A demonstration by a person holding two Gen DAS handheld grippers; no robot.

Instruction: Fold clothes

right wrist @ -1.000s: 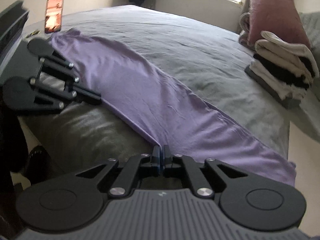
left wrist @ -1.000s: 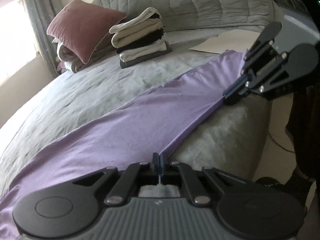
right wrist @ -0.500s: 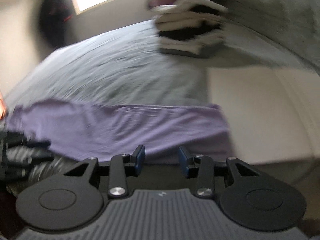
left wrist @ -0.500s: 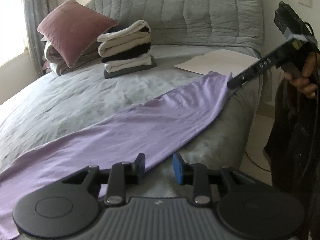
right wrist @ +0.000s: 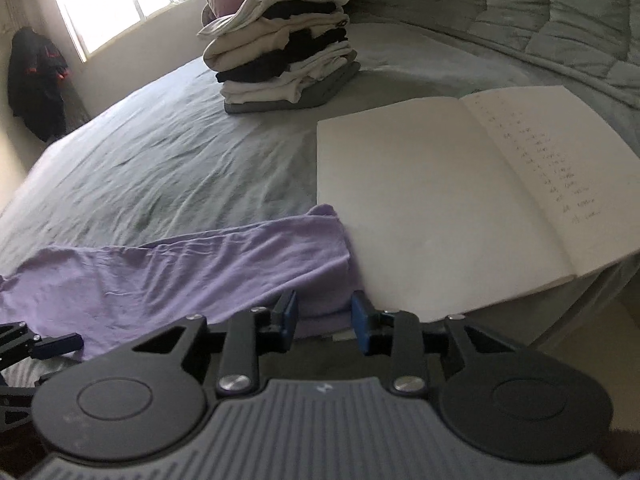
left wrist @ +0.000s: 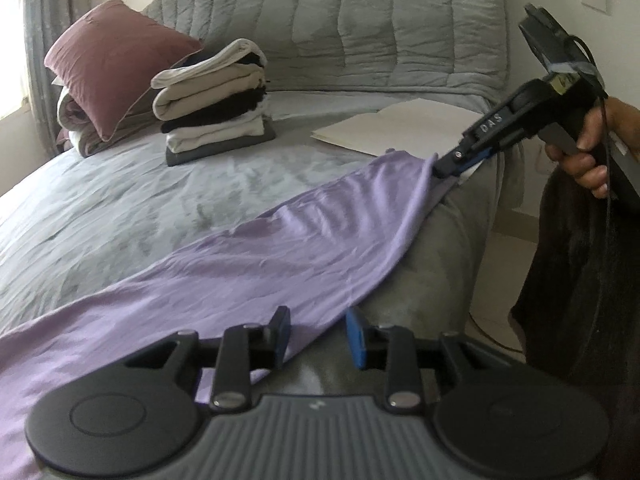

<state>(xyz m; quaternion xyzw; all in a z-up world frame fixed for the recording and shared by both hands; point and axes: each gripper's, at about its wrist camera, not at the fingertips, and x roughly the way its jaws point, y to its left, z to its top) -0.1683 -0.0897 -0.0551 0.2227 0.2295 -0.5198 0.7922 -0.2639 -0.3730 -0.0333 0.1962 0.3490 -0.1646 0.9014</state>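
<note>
A long purple garment [left wrist: 248,268] lies slack along the near edge of the grey bed [left wrist: 120,208]. My left gripper [left wrist: 319,334] is open at the garment's near side edge. The hem runs between its blue pads without being pressed. At the far end my right gripper [left wrist: 448,168] meets the garment's corner, with a person's hand [left wrist: 588,156] around its grip. In the right wrist view the right gripper [right wrist: 325,316] straddles the folded end of the purple garment [right wrist: 200,276]. Its jaws are closing and the pads stand apart from the cloth. The left gripper [right wrist: 60,346] shows at the lower left.
An open notebook [right wrist: 440,200] lies just beside the garment's end. A stack of folded clothes [left wrist: 216,116] and a maroon pillow [left wrist: 116,64] sit near the padded headboard [left wrist: 380,28]. A dark jacket [right wrist: 36,84] hangs by the window. Beyond the bed's edge is the floor [left wrist: 504,264].
A second ago both grippers were shut on the purple garment's edge and held it taut. Both have let go, the cloth has dropped slack, and the right gripper has rolled round to the garment's end.
</note>
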